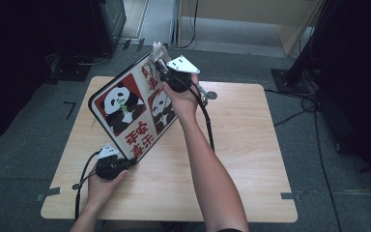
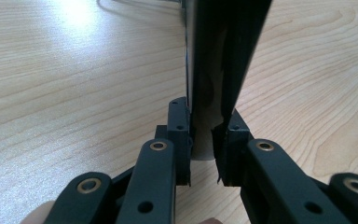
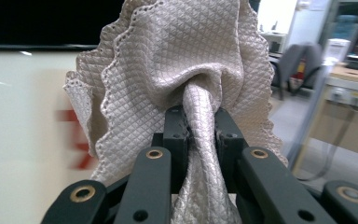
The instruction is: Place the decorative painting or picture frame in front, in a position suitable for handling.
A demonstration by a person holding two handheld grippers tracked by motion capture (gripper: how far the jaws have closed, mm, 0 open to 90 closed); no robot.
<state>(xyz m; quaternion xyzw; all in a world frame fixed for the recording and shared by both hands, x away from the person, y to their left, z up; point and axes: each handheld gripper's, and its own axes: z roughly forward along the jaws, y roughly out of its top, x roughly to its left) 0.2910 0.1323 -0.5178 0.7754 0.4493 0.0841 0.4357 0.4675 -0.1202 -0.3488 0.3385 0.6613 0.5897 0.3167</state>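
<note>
gripper: right gripper (image 3: 200, 126), two black fingers (image 3: 175, 135) rising from bottom edge
grip: fingers pinched tight on a bunched fold of cloth
cloth: pale beige cloth (image 3: 186, 51), diamond-quilted, scalloped stitched edge, fans out above the fingers, tail hangs down between them
board: white board (image 3: 23, 107) behind cloth at left, blurred red marks
background: far right, desk and chair, blurred

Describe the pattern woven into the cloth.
Small raised diamonds on pale beige cloth, clearest in the right gripper view.
</note>
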